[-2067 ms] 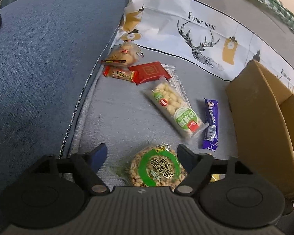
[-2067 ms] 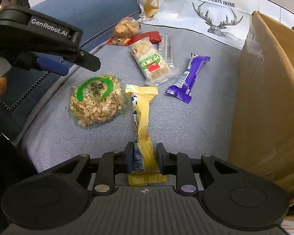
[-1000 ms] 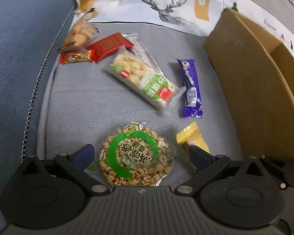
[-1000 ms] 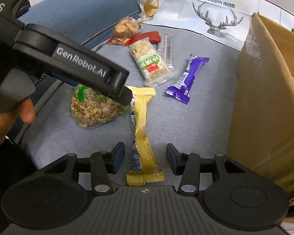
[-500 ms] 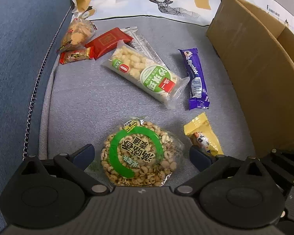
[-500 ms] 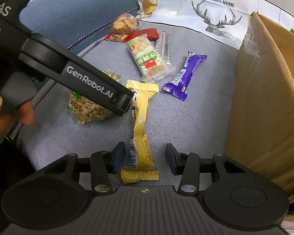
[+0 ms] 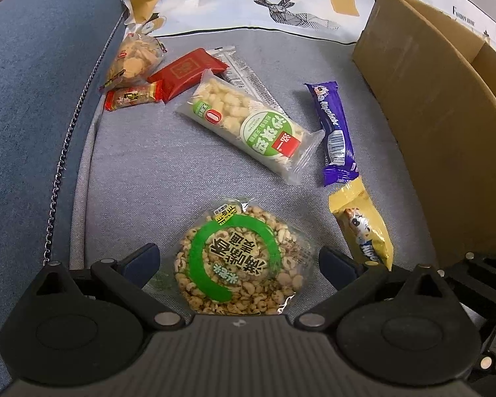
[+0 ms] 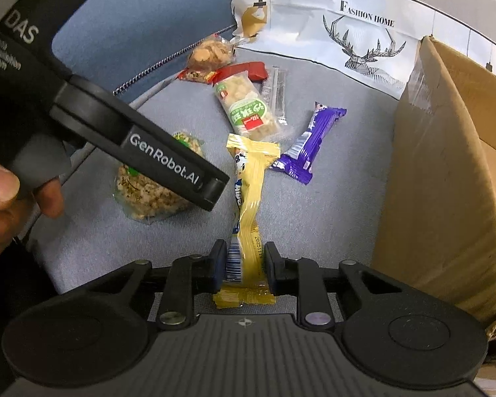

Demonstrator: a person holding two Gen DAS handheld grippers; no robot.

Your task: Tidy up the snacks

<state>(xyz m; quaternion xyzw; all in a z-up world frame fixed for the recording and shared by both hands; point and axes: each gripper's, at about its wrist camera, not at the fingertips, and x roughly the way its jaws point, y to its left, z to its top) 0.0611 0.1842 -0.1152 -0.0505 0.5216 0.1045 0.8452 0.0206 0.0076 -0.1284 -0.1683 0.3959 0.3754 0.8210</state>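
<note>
A round puffed-grain cake with a green ring label lies on the grey seat. My left gripper stands open with a finger on each side of it, not touching. A long yellow snack bar lies lengthwise towards me. My right gripper is closing on its near end, by the barcode, and both pads meet the wrapper's edges. The bar's far end shows in the left wrist view. The left tool's black arm hides part of the round cake.
An open cardboard box stands at the right. Further back lie a purple bar, a clear rice-cracker pack, a red packet and a cookie bag. A blue cushion rises on the left. A hand grips the left tool.
The right jaws, wide apart a second ago, have drawn in onto the yellow bar's near end. The left gripper stays open over the round cake, tilted slightly.
</note>
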